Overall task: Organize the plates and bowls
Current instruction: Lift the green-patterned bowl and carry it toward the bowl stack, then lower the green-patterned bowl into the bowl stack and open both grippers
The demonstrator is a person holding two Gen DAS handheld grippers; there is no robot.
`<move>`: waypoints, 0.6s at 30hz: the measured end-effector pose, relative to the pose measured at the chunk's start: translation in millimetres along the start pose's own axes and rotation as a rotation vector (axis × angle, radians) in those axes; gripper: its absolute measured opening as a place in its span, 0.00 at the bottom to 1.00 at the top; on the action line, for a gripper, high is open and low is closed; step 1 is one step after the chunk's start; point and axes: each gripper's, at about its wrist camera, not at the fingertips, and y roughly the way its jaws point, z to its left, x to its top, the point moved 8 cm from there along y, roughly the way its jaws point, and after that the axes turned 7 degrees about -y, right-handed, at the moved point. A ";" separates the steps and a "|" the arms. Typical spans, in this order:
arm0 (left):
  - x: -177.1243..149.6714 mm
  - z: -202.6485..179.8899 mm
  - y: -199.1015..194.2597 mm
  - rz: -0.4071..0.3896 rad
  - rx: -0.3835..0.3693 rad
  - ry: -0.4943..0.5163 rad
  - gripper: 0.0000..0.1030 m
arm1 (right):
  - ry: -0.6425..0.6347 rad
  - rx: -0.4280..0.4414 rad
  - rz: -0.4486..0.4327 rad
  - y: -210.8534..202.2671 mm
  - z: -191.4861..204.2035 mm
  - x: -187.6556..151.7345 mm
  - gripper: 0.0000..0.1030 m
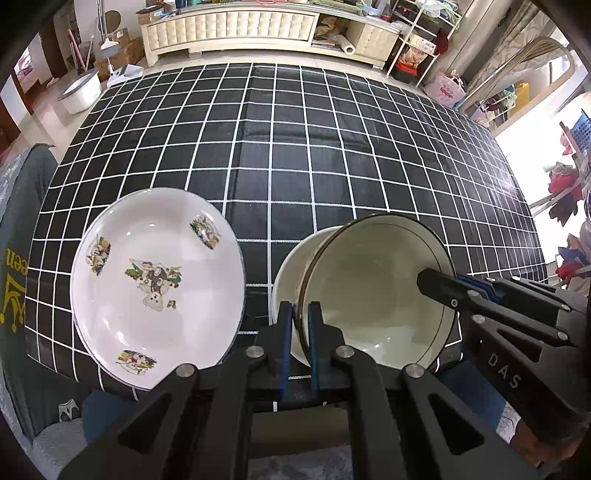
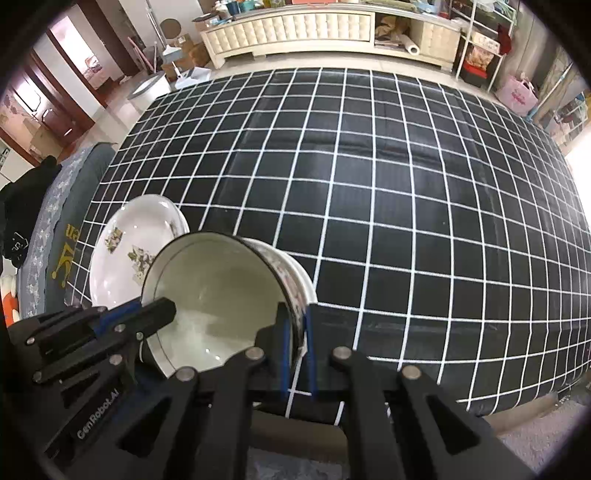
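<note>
Bowl (image 1: 376, 295) tilted on its side, mouth facing the cameras.

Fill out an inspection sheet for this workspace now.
Surface: table under black cloth with white grid.
Job's things: pictured plates stacked at near left; bowl tilted on its side, seemingly nested in another.
Clutter: nothing seen on the cloth.
Grippers: left tongs shut on bowl rim; right tongs shut on the opposite rim.
Cables: nothing seen.
Surroundings: cabinet, shelves, white tub on floor.
</note>
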 end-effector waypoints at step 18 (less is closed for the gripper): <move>-1.8 4.8 14.4 0.014 0.029 0.005 0.07 | -0.013 -0.015 0.029 14.9 0.5 0.3 0.10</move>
